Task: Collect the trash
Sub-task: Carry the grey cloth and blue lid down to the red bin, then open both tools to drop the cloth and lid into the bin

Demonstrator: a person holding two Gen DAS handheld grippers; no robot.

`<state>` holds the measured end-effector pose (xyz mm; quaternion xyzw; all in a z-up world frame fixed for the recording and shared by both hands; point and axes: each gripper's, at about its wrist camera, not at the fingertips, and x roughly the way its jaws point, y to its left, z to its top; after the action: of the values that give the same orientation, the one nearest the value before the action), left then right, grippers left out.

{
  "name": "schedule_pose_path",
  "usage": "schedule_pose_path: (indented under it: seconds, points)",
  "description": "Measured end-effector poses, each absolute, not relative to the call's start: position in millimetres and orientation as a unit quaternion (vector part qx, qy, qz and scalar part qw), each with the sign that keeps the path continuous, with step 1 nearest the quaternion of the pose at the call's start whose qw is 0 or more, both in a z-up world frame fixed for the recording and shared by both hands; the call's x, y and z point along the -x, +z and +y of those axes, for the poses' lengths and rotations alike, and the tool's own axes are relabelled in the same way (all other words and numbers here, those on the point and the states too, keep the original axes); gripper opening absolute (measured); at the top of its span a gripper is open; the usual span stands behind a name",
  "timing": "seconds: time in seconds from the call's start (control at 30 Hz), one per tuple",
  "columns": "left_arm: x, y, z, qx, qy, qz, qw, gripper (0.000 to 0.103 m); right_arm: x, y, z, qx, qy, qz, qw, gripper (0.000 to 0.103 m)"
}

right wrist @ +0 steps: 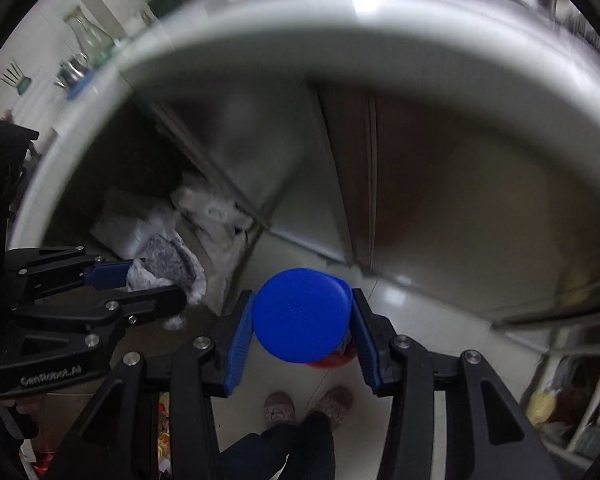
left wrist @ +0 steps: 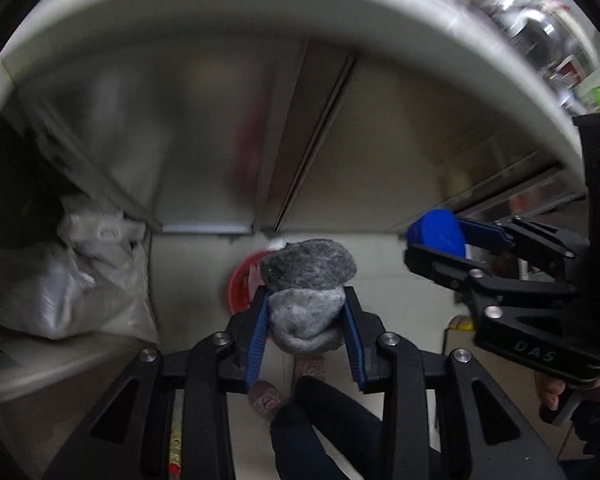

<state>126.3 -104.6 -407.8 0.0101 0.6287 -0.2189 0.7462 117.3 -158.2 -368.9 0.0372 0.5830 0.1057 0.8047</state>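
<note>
1. The left gripper (left wrist: 306,312) is closed partway onto a gray scouring pad (left wrist: 307,288); its blue finger pads (left wrist: 260,336) press both sides of the wad, which bulges out above the tips at the centre of the left wrist view.
2. The right gripper (right wrist: 302,320) is clamped on a blue bottle cap (right wrist: 302,314), held between its blue pads (right wrist: 240,344) at the lower centre of the right wrist view, flat face toward the camera.
3. Each tool shows in the other's view: the right gripper (left wrist: 436,240) with the cap at the right edge, the left gripper (right wrist: 156,280) with the pad at the left edge.
4. A red bin (left wrist: 242,284) stands on the pale tiled floor (right wrist: 420,320), directly behind the scouring pad; in the right wrist view only its red rim peeks below the cap.
5. A white countertop edge (left wrist: 260,8) arcs across the top of both views, with metal cabinet doors (left wrist: 220,128) under it.
6. White plastic bags (left wrist: 80,272) lie at the left, beside the cabinet.
7. The person's slippered feet (right wrist: 278,408) stand at the bottom centre.
</note>
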Motion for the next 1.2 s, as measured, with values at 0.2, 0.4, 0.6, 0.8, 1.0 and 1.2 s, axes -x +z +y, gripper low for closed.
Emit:
schedule_pose_path:
  seconds: [0.2,0.4,0.6,0.8,1.0,1.2]
  points:
    - [-120,-525,-102,-0.011,-0.21,0.656,0.725,0.032,-119,-494,-150,-0.039,0.122,0.618,0.775,0.044]
    - [-124,-622,-104,-0.008,-0.201,0.673,0.712,0.032,-126,-597,-143,-0.022,0.13,0.637,0.76,0.044]
    - [-120,-706,-110,-0.015,-0.203,0.687,0.697,0.032,-131,-679,-146,-0.024,0.132,0.65,0.748,0.044]
    - [-118,-746,-122,-0.028,-0.218,0.69,0.69,0.032,-128,-710,-152,-0.029,0.141,0.656,0.74,0.044]
    - [-124,-750,-122,-0.03,-0.22,0.695,0.684,0.041,-120,-712,-158,-0.016,0.147,0.655,0.741,0.044]
    - [-124,-726,-114,-0.023,-0.223,0.685,0.693,0.08,-111,-707,-158,-0.009,0.153,0.644,0.75,0.08]
